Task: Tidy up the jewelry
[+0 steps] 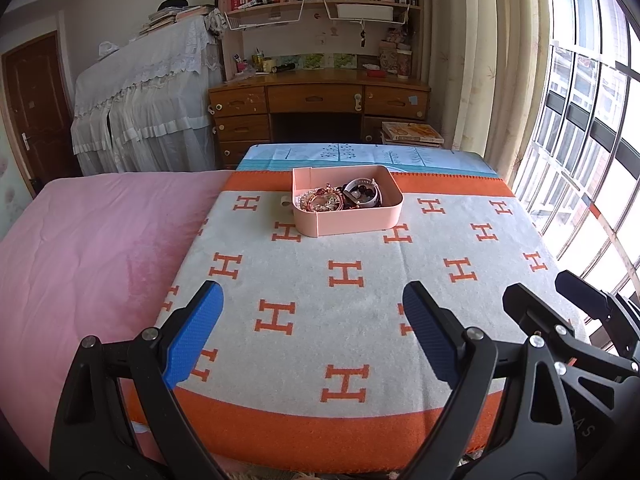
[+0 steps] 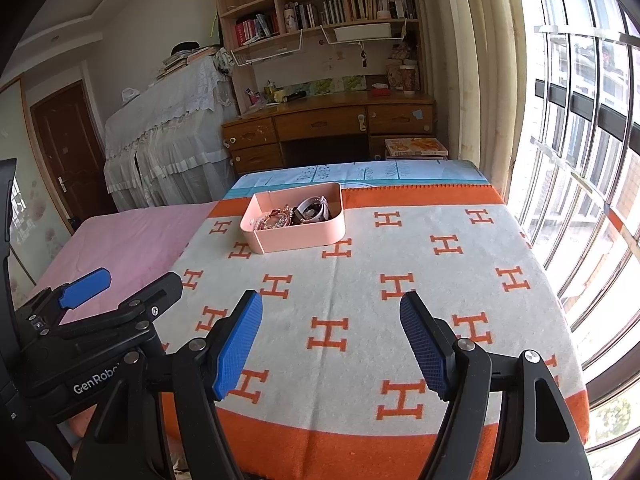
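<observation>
Both level, side by side: left hand-held gripper [image 1: 312,336] and right hand-held gripper [image 2: 332,344], jaws apart, empty, well short of pink box [image 1: 352,222].

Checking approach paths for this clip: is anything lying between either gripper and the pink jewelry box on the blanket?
Nothing visible. Only bare H-patterned blanket lies between the open left gripper and the pink jewelry box, and likewise for the open right gripper. The jewelry sits inside the box, which has no lid on.

bright daylight floods in from the window [image 1: 592,128] at the right of both frames, blowing out its panes; fisheye bending curves edges, corners vignette black; focus stays sharp.
</observation>
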A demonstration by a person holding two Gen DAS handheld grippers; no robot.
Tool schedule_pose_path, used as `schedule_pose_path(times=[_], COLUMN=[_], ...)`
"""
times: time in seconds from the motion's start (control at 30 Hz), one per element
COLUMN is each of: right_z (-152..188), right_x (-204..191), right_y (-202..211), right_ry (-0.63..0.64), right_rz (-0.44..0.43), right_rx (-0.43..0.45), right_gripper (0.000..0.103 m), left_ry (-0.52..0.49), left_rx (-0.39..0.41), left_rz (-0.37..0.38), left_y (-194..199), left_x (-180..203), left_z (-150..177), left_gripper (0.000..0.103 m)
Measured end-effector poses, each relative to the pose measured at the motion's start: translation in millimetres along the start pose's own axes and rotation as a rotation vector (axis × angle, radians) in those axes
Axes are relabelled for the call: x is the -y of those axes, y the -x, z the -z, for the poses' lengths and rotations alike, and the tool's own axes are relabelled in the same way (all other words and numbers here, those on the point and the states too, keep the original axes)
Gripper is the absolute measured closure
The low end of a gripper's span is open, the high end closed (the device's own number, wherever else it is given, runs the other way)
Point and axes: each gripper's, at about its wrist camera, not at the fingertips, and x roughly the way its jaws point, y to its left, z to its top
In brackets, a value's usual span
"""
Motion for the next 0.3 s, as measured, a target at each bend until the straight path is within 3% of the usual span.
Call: schedule_pose_path(times=[0.3], right_z=[0.7], right_x=[-3.7], right_y=[-0.4], right_ry=[-0.002], right_rz=[-0.001], right_rx=[-0.009], right_gripper=[0.03], left_ry=[0.008], left_rx=[-0.018], left_rz=[0.002], left_y=[-3.9], left_x=[-10.3], left_z=[5.2], left_gripper=[0.013])
